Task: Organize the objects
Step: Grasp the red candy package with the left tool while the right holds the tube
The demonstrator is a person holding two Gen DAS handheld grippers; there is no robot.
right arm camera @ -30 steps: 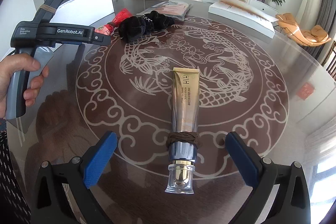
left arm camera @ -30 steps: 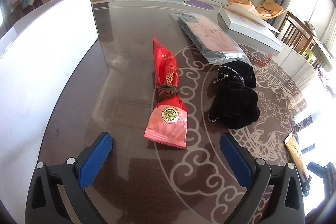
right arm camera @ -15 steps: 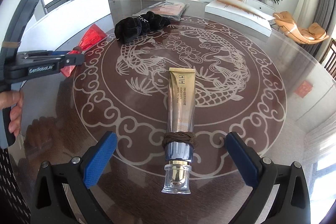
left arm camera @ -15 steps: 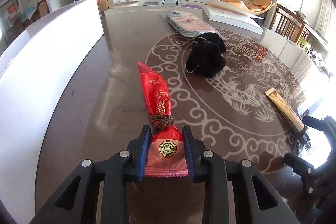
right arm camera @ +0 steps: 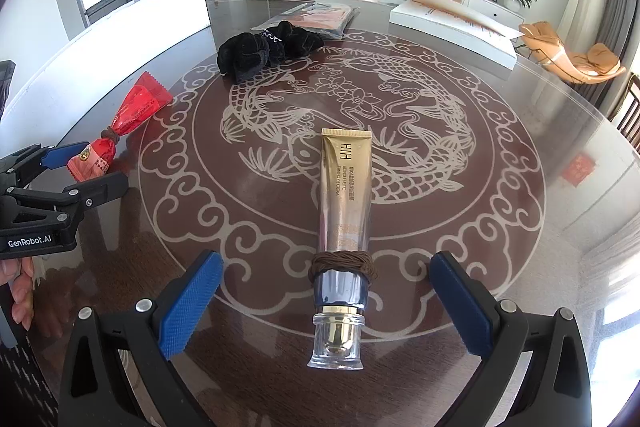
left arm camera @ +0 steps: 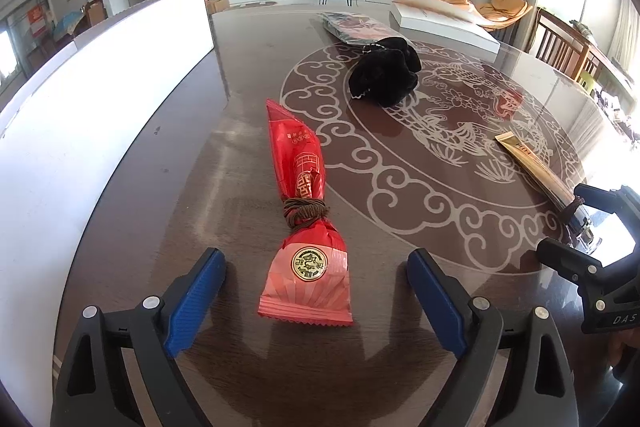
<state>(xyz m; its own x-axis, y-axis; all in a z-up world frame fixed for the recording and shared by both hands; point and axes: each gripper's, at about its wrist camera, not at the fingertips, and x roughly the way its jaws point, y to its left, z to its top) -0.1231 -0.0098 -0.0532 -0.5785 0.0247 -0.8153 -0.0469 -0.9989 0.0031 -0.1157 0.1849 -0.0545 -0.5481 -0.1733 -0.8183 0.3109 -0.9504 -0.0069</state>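
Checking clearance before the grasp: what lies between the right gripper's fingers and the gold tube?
Nothing but bare tabletop: in the right wrist view the gold tube lies centred between the open right gripper, touching neither finger.

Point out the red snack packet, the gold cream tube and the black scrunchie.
red snack packet (left arm camera: 306, 261), left wrist view, on its round gold seal.
gold cream tube (right arm camera: 344, 179), right wrist view, on the middle of its body.
black scrunchie (right arm camera: 244, 61), right wrist view, on its plush folds.

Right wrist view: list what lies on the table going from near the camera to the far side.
Gold cream tube with a brown hair tie round its neck → red snack packet → black scrunchie → clear plastic package → white flat box.
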